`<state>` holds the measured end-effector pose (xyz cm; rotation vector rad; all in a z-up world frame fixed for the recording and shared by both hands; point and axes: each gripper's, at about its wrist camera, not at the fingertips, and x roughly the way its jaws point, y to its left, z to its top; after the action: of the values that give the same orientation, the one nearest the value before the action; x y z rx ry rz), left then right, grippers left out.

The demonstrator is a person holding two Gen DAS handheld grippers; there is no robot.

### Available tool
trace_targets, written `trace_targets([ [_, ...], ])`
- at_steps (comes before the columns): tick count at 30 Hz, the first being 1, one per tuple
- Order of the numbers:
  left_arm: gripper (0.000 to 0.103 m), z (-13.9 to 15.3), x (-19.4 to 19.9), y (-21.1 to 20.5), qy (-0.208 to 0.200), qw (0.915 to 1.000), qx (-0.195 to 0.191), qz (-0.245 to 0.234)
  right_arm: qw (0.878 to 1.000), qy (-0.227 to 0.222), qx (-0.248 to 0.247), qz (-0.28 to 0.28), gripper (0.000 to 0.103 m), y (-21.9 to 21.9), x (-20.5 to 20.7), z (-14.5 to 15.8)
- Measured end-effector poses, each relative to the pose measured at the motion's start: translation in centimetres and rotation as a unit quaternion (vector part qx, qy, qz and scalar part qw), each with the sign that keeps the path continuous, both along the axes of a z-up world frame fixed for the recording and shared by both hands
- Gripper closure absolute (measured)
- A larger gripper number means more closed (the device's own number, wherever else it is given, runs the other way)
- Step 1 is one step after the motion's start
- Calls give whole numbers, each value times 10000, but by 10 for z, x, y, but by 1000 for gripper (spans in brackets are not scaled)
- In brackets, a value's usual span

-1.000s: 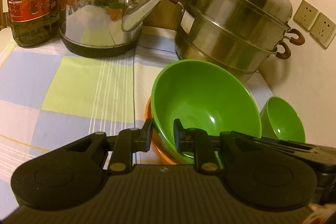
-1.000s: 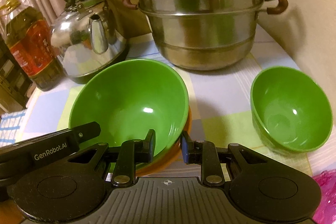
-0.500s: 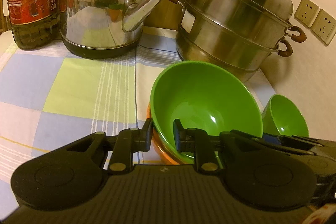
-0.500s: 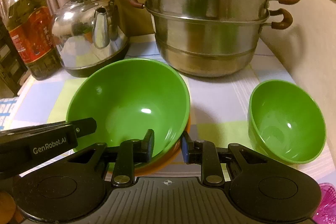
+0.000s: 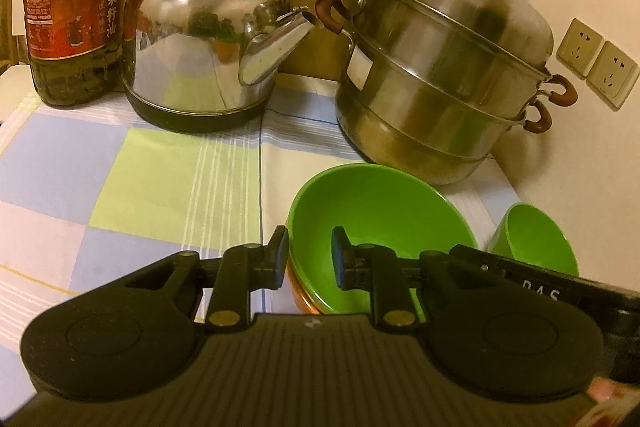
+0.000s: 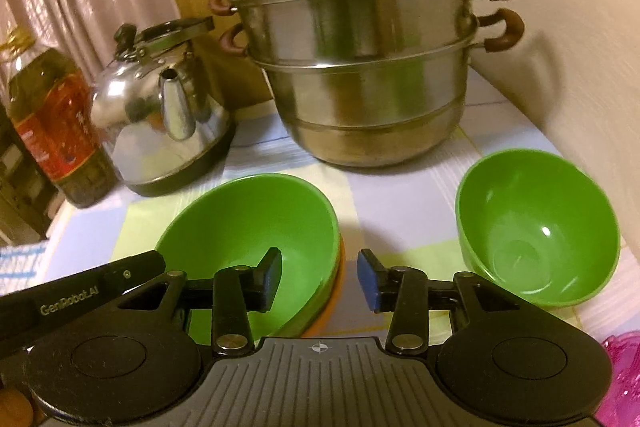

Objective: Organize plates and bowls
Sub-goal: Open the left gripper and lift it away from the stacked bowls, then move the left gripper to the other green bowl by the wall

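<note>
A large green bowl (image 5: 376, 223) (image 6: 248, 227) sits nested in an orange bowl (image 5: 302, 293) (image 6: 332, 311) on the checked tablecloth. My left gripper (image 5: 310, 257) is shut on the green bowl's left rim, one finger outside and one inside. At the bowl's right rim, my right gripper (image 6: 320, 277) has its jaws opening; the rims of both bowls stand between the pads, which do not press on them. A small green bowl (image 6: 536, 243) (image 5: 532, 239) stands apart to the right, close to the wall.
A steel steamer pot (image 6: 360, 67) (image 5: 440, 87) stands right behind the bowls. A steel kettle (image 5: 200, 47) and an oil bottle (image 5: 76, 7) stand at the back left. The wall with sockets (image 5: 596, 67) bounds the right. Something pink (image 6: 624, 379) shows at the lower right.
My right gripper's jaws have spread apart and come off the large green bowl's rim, and it has drawn back a little. The left gripper keeps its hold.
</note>
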<state>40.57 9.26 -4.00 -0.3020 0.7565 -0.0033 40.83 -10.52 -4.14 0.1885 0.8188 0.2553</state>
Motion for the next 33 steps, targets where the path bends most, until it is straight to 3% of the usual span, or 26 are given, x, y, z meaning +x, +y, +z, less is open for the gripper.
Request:
trace_targets([
  [16, 83, 14, -18, -26, -148, 9989, 161, -404, 9994, -154, 75, -289, 61, -18, -17, 19],
  [33, 83, 32, -89, -61, -88, 9981, 64, -614, 9963, -154, 231, -810, 61, -64, -100, 45],
])
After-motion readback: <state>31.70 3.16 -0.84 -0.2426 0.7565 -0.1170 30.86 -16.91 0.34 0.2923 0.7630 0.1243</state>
